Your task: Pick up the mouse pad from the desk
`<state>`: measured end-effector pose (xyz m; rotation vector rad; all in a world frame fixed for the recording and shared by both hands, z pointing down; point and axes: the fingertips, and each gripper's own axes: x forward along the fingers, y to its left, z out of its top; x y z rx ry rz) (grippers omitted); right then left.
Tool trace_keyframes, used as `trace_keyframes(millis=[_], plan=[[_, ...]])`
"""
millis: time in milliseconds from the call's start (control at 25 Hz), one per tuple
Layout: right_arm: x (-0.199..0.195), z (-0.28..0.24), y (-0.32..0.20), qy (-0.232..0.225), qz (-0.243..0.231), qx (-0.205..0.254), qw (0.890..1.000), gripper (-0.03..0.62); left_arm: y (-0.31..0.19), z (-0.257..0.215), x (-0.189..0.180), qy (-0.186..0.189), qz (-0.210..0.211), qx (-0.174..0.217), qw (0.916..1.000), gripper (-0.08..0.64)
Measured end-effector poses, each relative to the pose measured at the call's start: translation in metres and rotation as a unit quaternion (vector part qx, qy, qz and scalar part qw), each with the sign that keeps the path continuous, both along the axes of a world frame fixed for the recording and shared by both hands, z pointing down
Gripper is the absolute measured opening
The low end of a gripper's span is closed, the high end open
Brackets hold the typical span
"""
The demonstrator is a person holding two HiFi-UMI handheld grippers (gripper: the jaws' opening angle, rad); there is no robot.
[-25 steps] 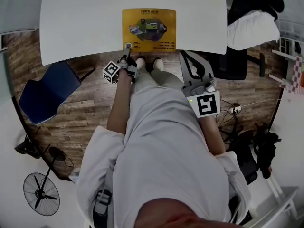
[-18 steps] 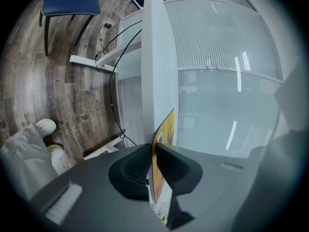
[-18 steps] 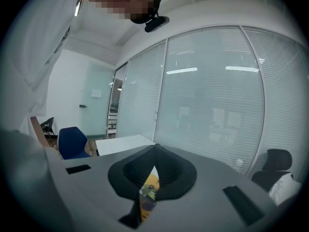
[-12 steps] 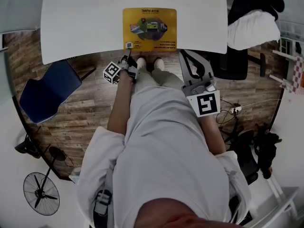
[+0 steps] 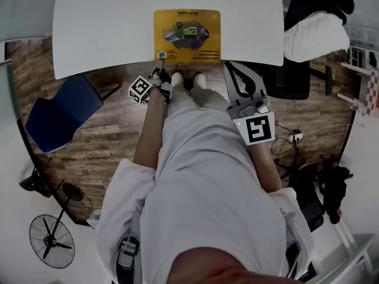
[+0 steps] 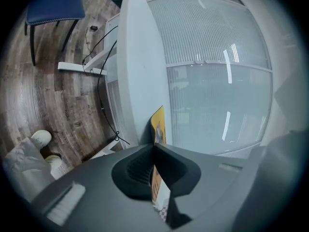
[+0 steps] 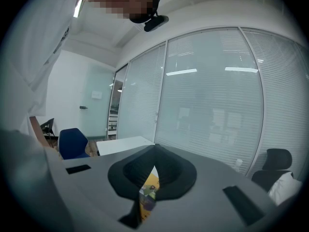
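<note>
The yellow mouse pad [image 5: 187, 31] lies flat at the near edge of the white desk [image 5: 100, 28]. My left gripper [image 5: 160, 65] reaches its near left corner, by the small printed code. In the left gripper view the pad [image 6: 158, 122] shows edge-on and runs in between the jaws, and the left gripper [image 6: 154, 148] is shut on that corner. My right gripper [image 5: 228, 67] hangs off the desk's near edge, to the right of the pad, with its tips together and nothing held. In the right gripper view, the right gripper [image 7: 155, 149] shows the pad [image 7: 148, 193] only through the slit below its tips.
A blue chair [image 5: 56, 114] stands on the wooden floor left of the desk. A black office chair with a white cloth [image 5: 314, 34] is at the right end. A floor fan [image 5: 51, 241] sits low at the left. Glass walls with blinds [image 6: 217, 81] rise behind the desk.
The left gripper has stayed at the pad's near left corner with barely any shift. The right gripper has kept still.
</note>
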<state>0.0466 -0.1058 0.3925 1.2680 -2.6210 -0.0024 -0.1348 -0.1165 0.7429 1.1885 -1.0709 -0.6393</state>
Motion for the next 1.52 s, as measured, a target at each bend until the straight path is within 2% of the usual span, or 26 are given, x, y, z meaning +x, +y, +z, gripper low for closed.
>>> trace_keyframes(millis=[360,640,760,960,1160,1320,1520], plan=[[0.003,-0.002,0.005,-0.006,0.002,0.004,1.0,0.0,-0.017,-0.036,0.007,-0.052,0.042,0.054,0.9963,0.005],[0.007,-0.004,0.009,-0.01,0.004,0.007,1.0,0.0,-0.033,-0.071,0.017,-0.111,0.096,0.101,0.984,0.005],[0.009,-0.006,0.008,-0.013,0.007,0.011,1.0,0.0,-0.038,-0.086,0.022,-0.144,0.126,0.123,0.9738,0.005],[0.014,-0.008,0.008,-0.015,0.012,0.012,1.0,0.0,-0.047,-0.111,0.034,-0.207,0.171,0.162,0.9494,0.005],[0.017,-0.011,0.006,-0.016,0.016,0.017,1.0,0.0,-0.058,-0.146,0.043,-0.233,0.188,0.204,0.9322,0.005],[0.018,-0.011,0.004,-0.018,0.018,0.019,0.999,0.0,-0.067,-0.172,0.048,-0.224,0.189,0.229,0.9281,0.005],[0.022,-0.013,-0.001,-0.02,0.021,0.023,0.999,0.0,-0.074,-0.207,0.054,-0.259,0.206,0.267,0.9051,0.005]])
